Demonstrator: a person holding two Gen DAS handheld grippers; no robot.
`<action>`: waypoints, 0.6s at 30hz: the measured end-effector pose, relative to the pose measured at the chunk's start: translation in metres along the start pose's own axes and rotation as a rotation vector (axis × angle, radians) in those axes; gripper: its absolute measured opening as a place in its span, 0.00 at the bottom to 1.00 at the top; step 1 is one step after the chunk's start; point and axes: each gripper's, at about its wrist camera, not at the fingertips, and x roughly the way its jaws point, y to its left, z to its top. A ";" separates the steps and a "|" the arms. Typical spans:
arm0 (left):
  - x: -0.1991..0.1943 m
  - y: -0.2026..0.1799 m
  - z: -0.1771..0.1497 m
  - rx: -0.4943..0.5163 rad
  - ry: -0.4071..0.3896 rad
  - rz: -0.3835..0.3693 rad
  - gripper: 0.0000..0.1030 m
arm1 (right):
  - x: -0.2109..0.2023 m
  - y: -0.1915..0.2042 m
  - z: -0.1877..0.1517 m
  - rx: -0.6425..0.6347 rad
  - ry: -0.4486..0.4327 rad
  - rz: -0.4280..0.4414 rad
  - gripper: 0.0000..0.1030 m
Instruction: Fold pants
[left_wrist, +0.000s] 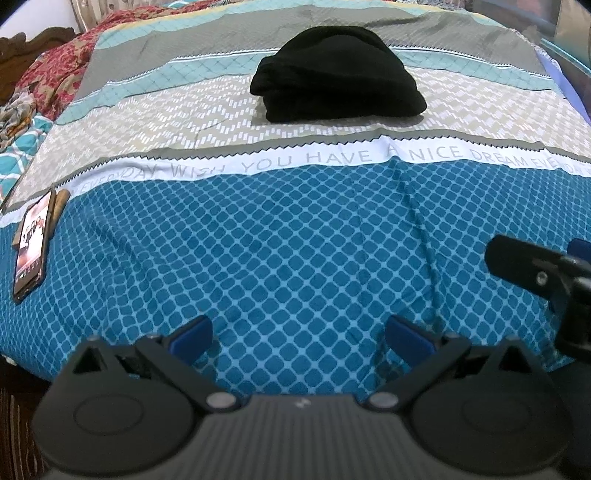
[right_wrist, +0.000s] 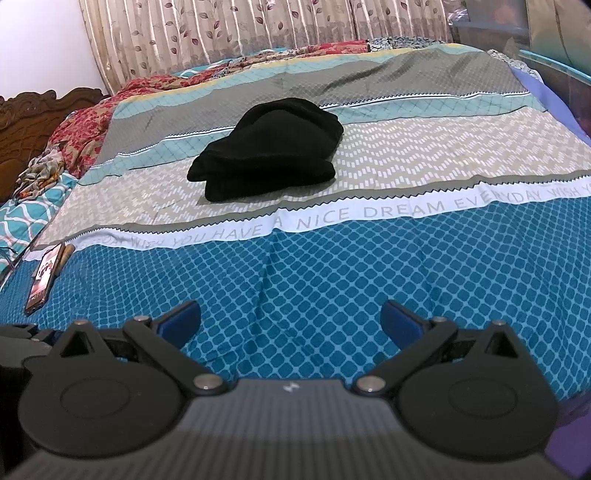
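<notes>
Black pants (left_wrist: 338, 75) folded into a chunky bundle, sitting on the beige zigzag stripe of the bed (left_wrist: 295, 240), well ahead of both tools. Left tool (left_wrist: 299, 334) spread wide open, nothing between its blue pads, hovering over the teal diamond print. Right tool (right_wrist: 290, 321) same deal, gaping and empty. Phone (left_wrist: 33, 243) lying flat, off to the left of both.

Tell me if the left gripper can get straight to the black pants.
Probably yes. The left gripper is open and empty, and only bare bedspread lies between it and the pants; the phone sits off to the side.
</notes>
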 end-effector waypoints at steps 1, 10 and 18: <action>0.001 0.000 0.000 -0.001 0.004 0.001 1.00 | 0.000 0.000 0.000 0.003 0.002 -0.001 1.00; 0.003 0.003 -0.001 -0.009 0.021 0.005 1.00 | 0.002 0.002 -0.001 0.017 0.015 -0.007 1.00; 0.000 0.004 0.000 -0.015 0.015 0.024 1.00 | 0.003 0.006 -0.002 0.016 0.016 -0.010 1.00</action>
